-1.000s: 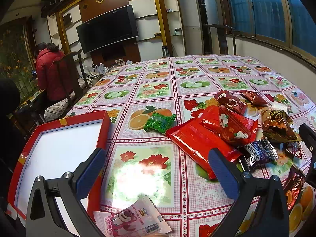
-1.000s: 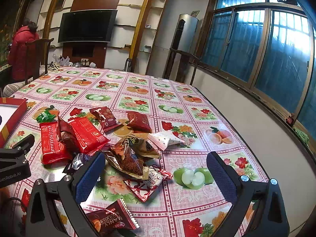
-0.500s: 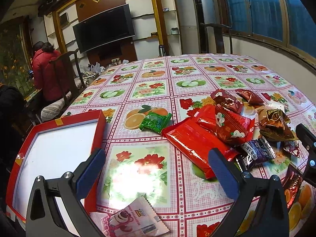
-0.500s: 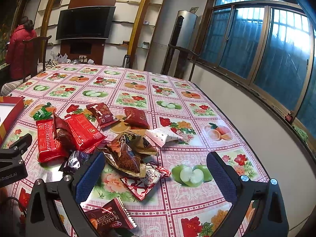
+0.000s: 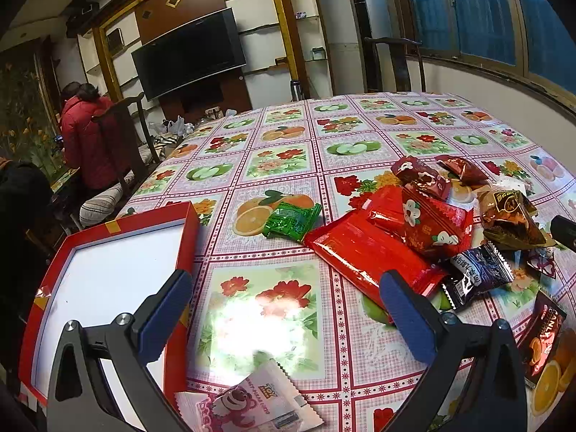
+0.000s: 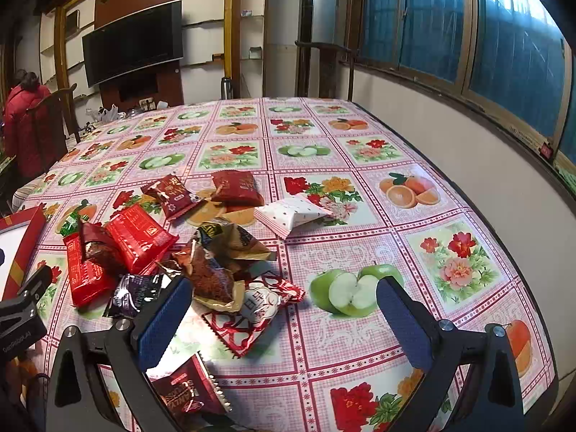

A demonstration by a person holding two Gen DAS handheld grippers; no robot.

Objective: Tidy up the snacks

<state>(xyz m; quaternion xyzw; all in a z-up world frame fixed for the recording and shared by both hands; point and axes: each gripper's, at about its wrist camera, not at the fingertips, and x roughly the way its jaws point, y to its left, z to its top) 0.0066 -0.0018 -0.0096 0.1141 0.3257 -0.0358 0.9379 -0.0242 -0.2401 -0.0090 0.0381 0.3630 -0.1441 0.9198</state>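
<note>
Above snacks (image 6: 201, 252), empty wide-open gripper (image 6: 284, 318)

left hand-held gripper (image 5: 284, 309): black frame | blue pads | silver screws || right hand-held gripper (image 6: 282, 311): same build

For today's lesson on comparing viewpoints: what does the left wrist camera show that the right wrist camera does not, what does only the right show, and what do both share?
Only the left wrist view shows the pink bear packet at the near table edge and the white inside of the red box.

Only the right wrist view shows the white dotted packet lying whole, and the red-and-white patterned packet.

Both share the green packet, the purple packet, the long red packet, the floral tablecloth, the television and a person in a red coat. Each view shows its own jaws open and empty.
</note>
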